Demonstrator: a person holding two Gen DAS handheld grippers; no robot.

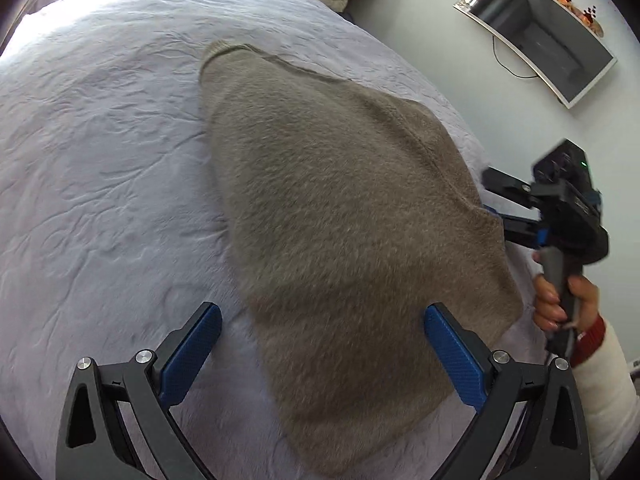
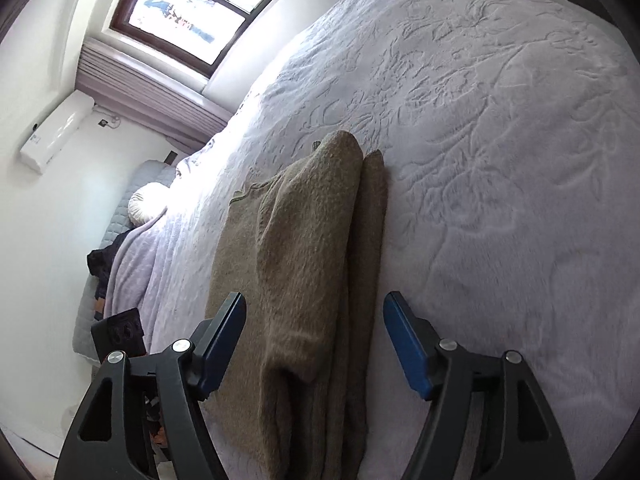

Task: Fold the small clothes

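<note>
Left wrist view, nearest first: the left hand-held gripper [image 1: 322,354] has its two blue-padded fingers spread wide, released, holding nothing. Between and beyond them lies the fuzzy taupe-brown knitted garment [image 1: 344,232], flat on the pale lilac embossed bedspread [image 1: 108,168] of the bed. Its near end runs under the gap between the fingers, and its far end tapers to a narrow ribbed tip.

At the garment's right edge sits the right hand-held gripper [image 1: 494,206], gripped by the person's right hand [image 1: 560,296]. Its fingertips are hidden by the cloth edge here, but the right wrist view shows its blue pads [image 2: 408,346] wide apart and empty. That view also shows the garment [image 2: 304,264] already doubled lengthwise, with a thick rolled layer lying on top and a thinner strip showing along its right side.

Risks, as I judge them:
- **Partial pinch.** The stack is several layers thick and fluffy. A shallow bite may catch only the top layer, so lifting would peel the fold open.
- **Catching the bedspread.** The cover is soft and plush, so a lower finger pressed too deep could grab it with the knit and drag it.
- **Uneven lift.** The two grippers stand at different edges. If one rises sooner, the loose knit will stretch and skew, leaving a crooked fold.
- **Slipping layers.** The strip offset on the right may slide further out.

Farther off, a wall-mounted flat screen [image 1: 536,36] and a window [image 2: 192,8] are well clear of the work.
</note>
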